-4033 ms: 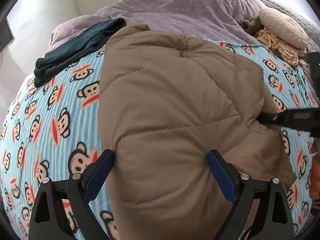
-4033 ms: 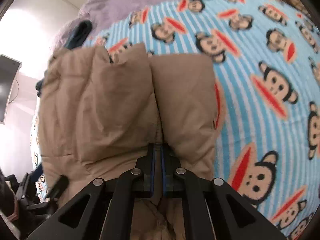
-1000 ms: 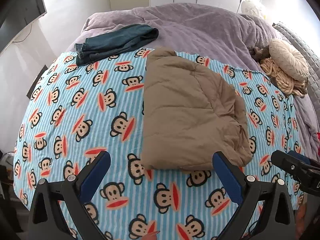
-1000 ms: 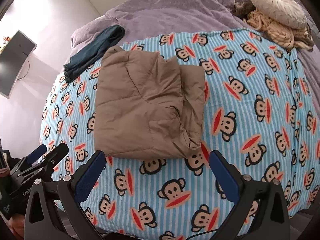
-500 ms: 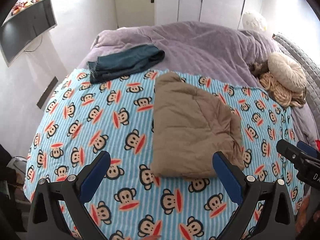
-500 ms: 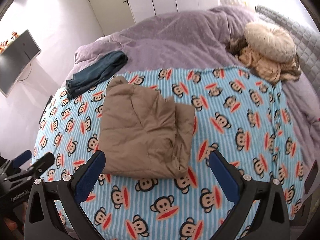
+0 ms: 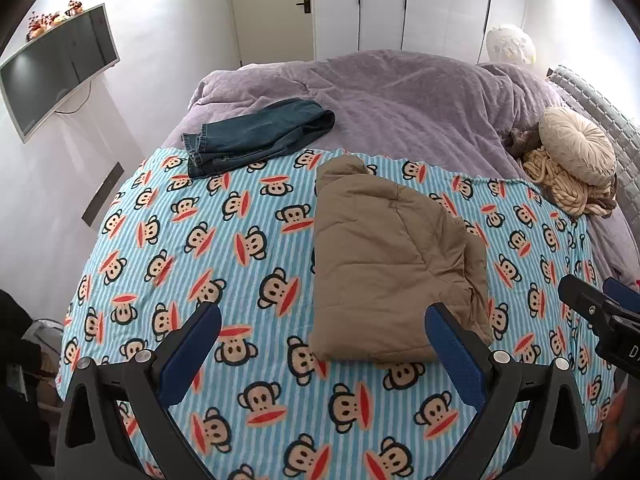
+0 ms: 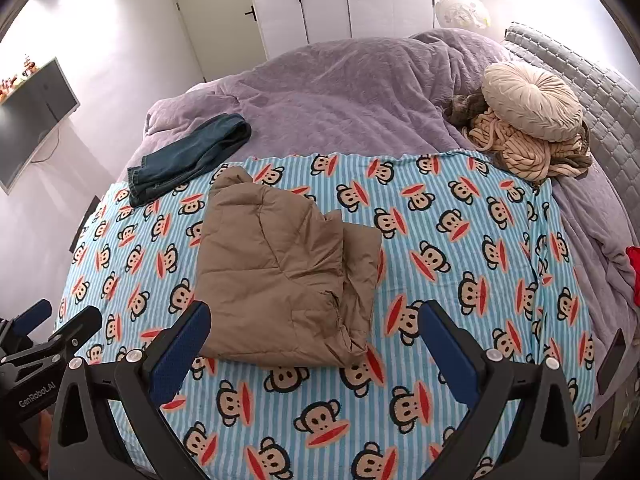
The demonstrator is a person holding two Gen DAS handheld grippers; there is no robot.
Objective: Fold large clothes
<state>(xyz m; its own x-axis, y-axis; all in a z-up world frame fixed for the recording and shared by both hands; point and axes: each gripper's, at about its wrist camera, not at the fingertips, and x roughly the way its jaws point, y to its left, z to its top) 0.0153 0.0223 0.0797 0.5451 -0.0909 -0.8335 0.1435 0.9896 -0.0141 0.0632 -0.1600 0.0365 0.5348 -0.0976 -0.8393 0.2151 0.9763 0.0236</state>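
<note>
Both jaws are hanging wide open and empty, left gripper (image 7: 322, 344) and right gripper (image 8: 316, 340) hovering off the near edge of the blue striped monkey-print blanket (image 7: 224, 248), where the folded tan quilted jacket (image 7: 384, 264) is lying mid-blanket, with folded dark denim jeans (image 7: 256, 136) sitting at its far left corner.

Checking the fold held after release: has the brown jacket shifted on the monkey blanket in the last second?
No. The brown jacket keeps its far corner beside the jeans on the monkey blanket; only both open grippers pulled back.
</note>
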